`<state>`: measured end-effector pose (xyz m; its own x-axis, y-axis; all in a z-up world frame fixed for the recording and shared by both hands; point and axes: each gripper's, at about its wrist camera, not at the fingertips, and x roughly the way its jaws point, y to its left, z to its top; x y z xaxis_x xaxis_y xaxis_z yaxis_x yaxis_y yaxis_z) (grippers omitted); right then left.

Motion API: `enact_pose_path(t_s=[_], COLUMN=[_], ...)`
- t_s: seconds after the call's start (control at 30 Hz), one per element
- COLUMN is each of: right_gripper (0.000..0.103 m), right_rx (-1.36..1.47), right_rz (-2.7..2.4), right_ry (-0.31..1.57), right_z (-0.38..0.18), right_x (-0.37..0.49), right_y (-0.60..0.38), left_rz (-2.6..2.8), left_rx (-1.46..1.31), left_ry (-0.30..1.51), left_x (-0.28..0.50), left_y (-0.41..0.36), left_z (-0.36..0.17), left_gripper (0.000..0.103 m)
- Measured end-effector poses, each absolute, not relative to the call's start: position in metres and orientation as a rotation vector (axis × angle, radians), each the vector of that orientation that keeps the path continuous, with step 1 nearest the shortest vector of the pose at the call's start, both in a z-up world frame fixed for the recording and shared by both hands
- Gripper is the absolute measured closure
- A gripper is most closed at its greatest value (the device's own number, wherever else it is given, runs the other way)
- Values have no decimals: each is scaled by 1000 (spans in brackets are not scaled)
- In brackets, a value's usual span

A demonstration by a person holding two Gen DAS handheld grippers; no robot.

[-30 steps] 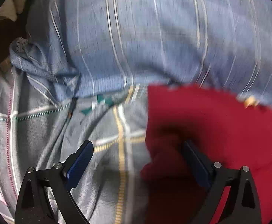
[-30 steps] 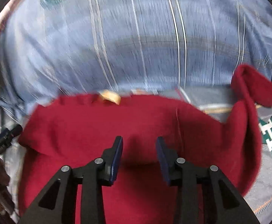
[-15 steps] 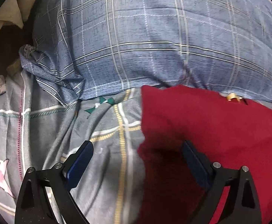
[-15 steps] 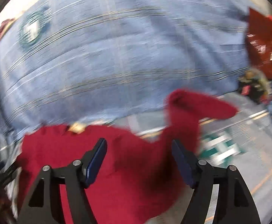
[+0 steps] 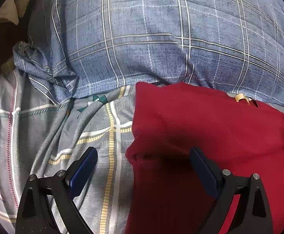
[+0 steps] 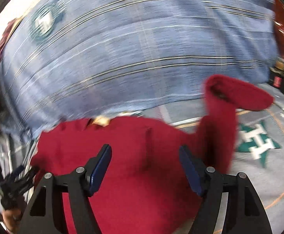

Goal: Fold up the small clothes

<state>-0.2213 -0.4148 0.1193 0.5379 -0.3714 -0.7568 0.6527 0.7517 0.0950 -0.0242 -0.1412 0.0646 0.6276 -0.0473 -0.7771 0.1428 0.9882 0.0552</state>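
Note:
A dark red garment point(image 5: 210, 128) lies on a grey bedsheet point(image 5: 44, 136), its far edge against a blue plaid pillow point(image 5: 161, 39). My left gripper point(image 5: 143, 165) is open and empty over the garment's left edge, one finger over the sheet, the other over the red cloth. In the right wrist view the same garment point(image 6: 132, 156) is partly folded, and one sleeve point(image 6: 229, 101) stands up at its right side. My right gripper point(image 6: 145, 161) is open and empty above the cloth. A small tan label point(image 6: 101, 120) shows at the collar.
The blue plaid pillow point(image 6: 132, 48) fills the far side of both views. A green star print point(image 6: 257, 140) marks the sheet at the right. My left gripper shows dark at the left edge of the right wrist view point(image 6: 11, 181). Dark clutter point(image 6: 282, 78) lies far right.
My right gripper has opened, let go of the red garment and swung to the right. My left gripper stays open and has barely moved; the garment now lies still.

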Motion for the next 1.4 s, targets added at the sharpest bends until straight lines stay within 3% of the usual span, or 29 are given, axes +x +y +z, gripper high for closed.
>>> enact_pose_path(t_s=[0.1,0.2,0.53,1.07,1.4], right_gripper=[45,47,50,47,46], right_rx=[345,340,354,253,283], right_rz=[-582,-559,-585,-595,-567], right_ry=[833,848,895,931,935], right_z=[107,96,58,56,57], right_x=[-196,-181,-170,-172,-180], right_y=[-398,-390,-402,-383,-383], left_rz=[-108,-107,-112,-111,-59], left_rx=[111,103,33,15,65], left_ry=[894,911,938,969,982], left_x=[-20,-14,-1,-3,-52], left_y=[-141,-138,-130,-125,-91], left_z=[59,51,40,42,60], left_gripper=[7,7,5,5,7])
